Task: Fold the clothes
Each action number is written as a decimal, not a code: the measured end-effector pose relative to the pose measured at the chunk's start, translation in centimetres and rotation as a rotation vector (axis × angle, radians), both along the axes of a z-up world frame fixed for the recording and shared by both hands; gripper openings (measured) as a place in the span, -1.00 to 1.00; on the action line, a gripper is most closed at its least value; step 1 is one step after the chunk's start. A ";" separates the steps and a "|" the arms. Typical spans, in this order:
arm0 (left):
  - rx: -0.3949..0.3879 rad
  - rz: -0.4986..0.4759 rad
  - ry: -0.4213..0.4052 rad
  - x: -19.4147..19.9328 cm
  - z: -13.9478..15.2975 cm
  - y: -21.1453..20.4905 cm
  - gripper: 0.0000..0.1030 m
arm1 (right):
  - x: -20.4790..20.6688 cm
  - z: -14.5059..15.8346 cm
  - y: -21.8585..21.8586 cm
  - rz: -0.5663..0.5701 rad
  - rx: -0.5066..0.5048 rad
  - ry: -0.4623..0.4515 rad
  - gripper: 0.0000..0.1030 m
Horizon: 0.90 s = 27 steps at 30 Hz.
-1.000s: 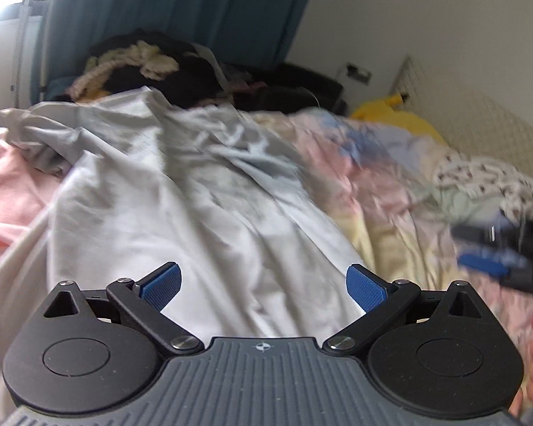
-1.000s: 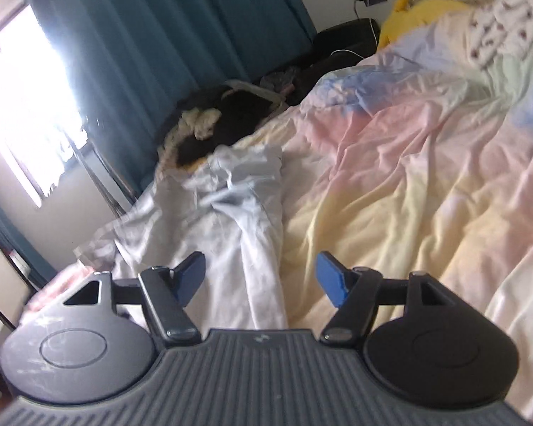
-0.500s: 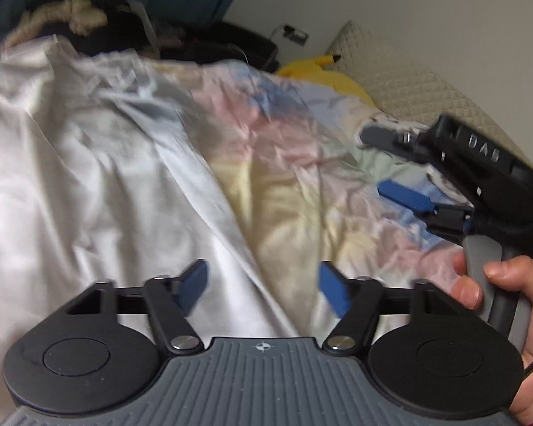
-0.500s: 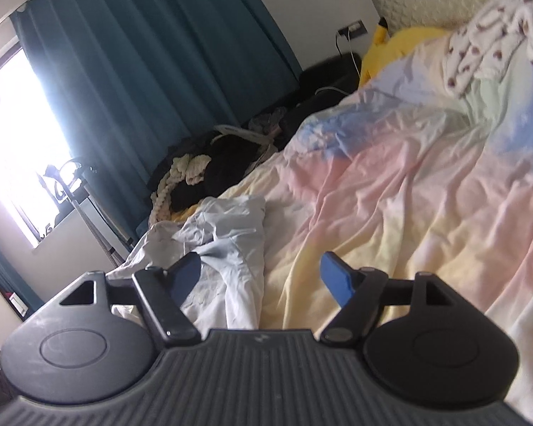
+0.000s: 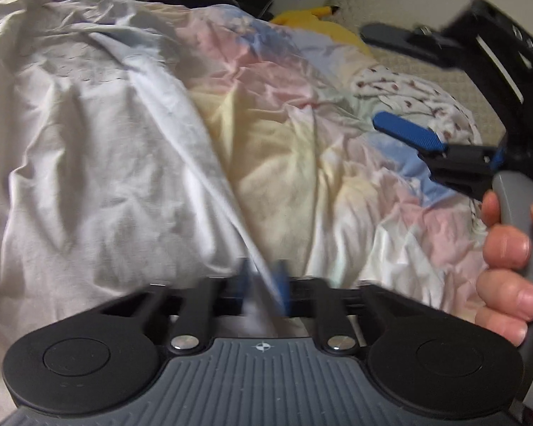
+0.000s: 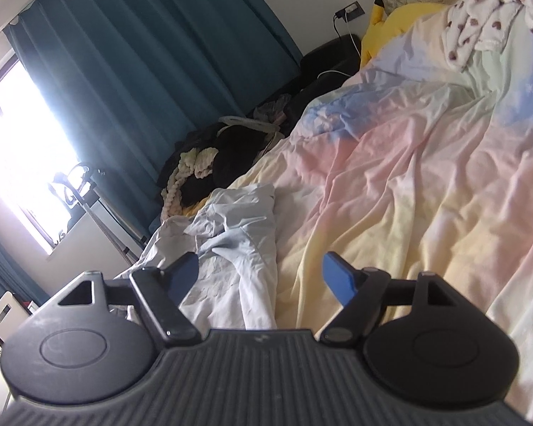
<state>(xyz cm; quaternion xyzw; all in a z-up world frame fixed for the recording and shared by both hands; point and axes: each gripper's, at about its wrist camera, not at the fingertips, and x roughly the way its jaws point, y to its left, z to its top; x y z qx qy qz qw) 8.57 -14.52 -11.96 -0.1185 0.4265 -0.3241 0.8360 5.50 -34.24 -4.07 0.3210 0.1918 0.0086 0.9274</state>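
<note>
A white garment [image 5: 89, 163] lies crumpled on the left half of the pastel bedspread [image 5: 302, 163]. My left gripper [image 5: 263, 284] is shut on the garment's right edge, which runs up between its blue pads. The garment also shows in the right wrist view [image 6: 231, 255], bunched toward the far side of the bed. My right gripper [image 6: 261, 275] is open and empty, held above the bedspread [image 6: 408, 184] just right of the garment. In the left wrist view the right gripper [image 5: 419, 106] hovers at the right, jaws apart, with a hand on its handle.
A yellow plush [image 6: 391, 25] and a white spotted cloth [image 6: 486, 14] lie near the headboard. A pile of dark clothes and a cream braided item [image 6: 195, 167] sits at the bed's far side by the teal curtain [image 6: 142, 71]. A bright window [image 6: 14, 149] is at left.
My left gripper has moved down to the garment's right edge and closed on it. The right gripper stayed open and tilted slightly upward, coming closer to the left one.
</note>
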 end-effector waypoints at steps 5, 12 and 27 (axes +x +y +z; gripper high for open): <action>-0.170 0.041 0.061 0.2 1.8 3.2 -0.99 | 0.2 -0.3 -0.2 -0.007 0.002 0.016 0.52; -0.311 0.196 0.192 1.5 2.1 10.5 -0.99 | 1.0 -1.4 -0.1 0.034 0.038 0.066 0.52; -0.202 0.215 0.231 -0.3 2.3 11.7 0.06 | 1.8 -2.0 0.7 0.091 0.070 0.097 0.52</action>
